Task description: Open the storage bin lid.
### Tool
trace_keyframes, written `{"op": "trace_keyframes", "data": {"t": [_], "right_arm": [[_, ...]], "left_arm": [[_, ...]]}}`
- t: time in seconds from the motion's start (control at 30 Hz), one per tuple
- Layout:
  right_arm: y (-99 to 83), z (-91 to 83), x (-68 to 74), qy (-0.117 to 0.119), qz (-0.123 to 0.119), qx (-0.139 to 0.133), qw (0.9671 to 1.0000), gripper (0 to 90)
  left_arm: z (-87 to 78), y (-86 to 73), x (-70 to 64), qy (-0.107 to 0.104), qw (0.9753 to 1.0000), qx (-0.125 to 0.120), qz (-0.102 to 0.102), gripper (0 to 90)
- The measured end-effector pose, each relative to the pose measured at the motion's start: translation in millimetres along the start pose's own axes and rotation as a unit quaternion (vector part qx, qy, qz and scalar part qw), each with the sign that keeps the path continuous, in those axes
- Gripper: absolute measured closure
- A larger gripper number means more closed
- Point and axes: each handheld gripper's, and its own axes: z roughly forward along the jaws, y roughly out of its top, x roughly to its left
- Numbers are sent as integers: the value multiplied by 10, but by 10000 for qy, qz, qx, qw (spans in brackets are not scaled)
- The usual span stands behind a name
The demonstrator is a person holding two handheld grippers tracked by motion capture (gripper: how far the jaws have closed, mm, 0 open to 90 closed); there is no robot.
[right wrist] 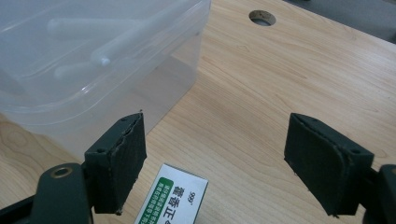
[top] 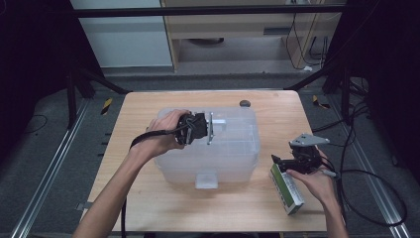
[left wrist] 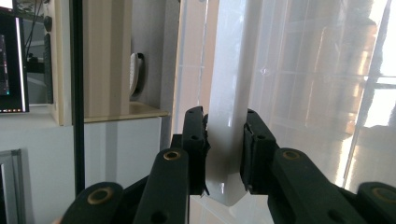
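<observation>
High view: a clear plastic storage box (top: 208, 148) sits mid-counter (top: 148, 198), and the left gripper (top: 210, 128) rests on its lid. Left gripper view has its fingers (left wrist: 196, 140) clenched on the lid's white handle (left wrist: 226, 140), pads pressed to both sides. Right gripper (top: 277, 161) hovers beside the box over a green-and-white carton (top: 287, 188) lying flat near the front right edge; its fingers (right wrist: 121, 158) are spread wide, touching nothing.

High view dim w/ dark edges; glare on plastic box (left wrist: 322, 93) (left gripper view); pics soft.
</observation>
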Motion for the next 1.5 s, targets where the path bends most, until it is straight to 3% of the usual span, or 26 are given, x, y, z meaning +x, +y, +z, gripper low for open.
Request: {"op": "trace_keyframes", "data": {"t": [0.2,0.23,0.37,0.97,1.5], "right_arm": [[-1,8,9,39,-21,29,10000,219],[-1,8,10,36,-28,28,10000,224],[4,-2,10,54,-45,9,10000,244],[57,-65,74,224,-119,-83,9996,333],[95,-74,172,753,-176,-23,9970,557]], "left_arm": [[-5,5,22,-30,10000,45,-2,739],[10,7,35,-72,9999,-40,69,739],[4,9,59,25,10000,-4,-31,737],[10,10,138,4,9999,56,-162,733],[32,4,199,143,9994,10,-316,727]]}}
